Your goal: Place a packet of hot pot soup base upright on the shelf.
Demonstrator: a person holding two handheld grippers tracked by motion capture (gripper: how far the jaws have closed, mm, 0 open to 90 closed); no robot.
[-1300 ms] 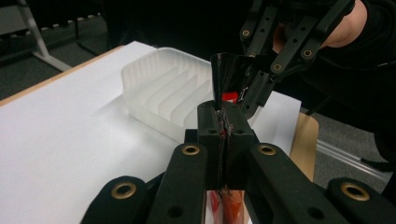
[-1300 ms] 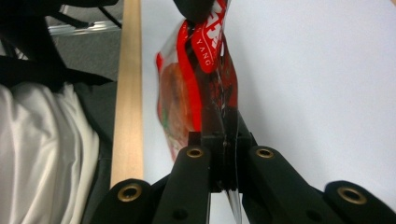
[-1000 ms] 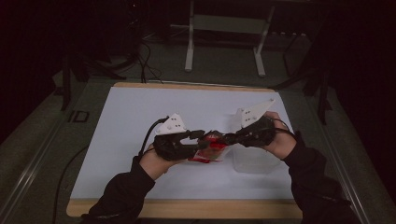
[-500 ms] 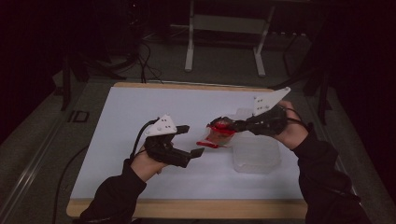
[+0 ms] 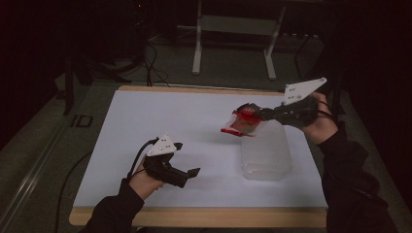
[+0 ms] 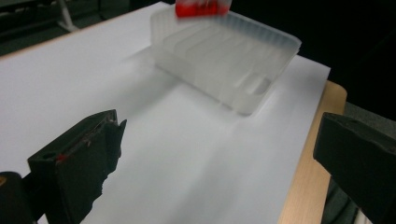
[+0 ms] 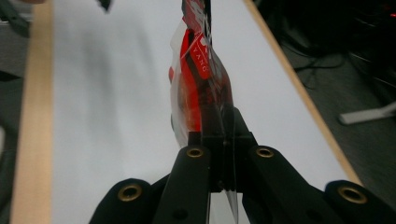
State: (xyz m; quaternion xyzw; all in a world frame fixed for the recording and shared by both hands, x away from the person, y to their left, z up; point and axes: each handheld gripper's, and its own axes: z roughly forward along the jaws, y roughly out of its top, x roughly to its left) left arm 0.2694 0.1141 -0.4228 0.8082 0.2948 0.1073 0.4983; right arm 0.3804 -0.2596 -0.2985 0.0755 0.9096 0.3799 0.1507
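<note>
The room was dark around a wood-edged worktop [image 5: 204, 216] covered by one white sheet. From the high view, grey floor and the legs of a metal frame [image 5: 233, 43] lay beyond it. One clear ribbed plastic container [image 5: 266, 153] stood on the right part of the sheet. Above its far end the right hand-held gripper [image 5: 257, 115] held one red-and-clear packet [image 5: 241, 124] in the air, clear of the sheet. The left hand-held gripper [image 5: 187, 162] sat low near the front left, well apart from the container, its jaws having just been opening, with nothing between them. A dark marking on the floor to the left of the worktop was too small for me to read.

In the left gripper view, the two black jaws stood far apart at either lower corner, bare white sheet between them. The container [image 6: 224, 60] lay ahead, and the packet's red edge [image 6: 201, 7] hung over its far rim.

In the right gripper view, the jaws were pressed together on the packet's [image 7: 201, 88] near edge, the packet standing on edge beyond them. A red strip on it carried white letters, "YANG" as far as I could read; the rest was blurred.
</note>
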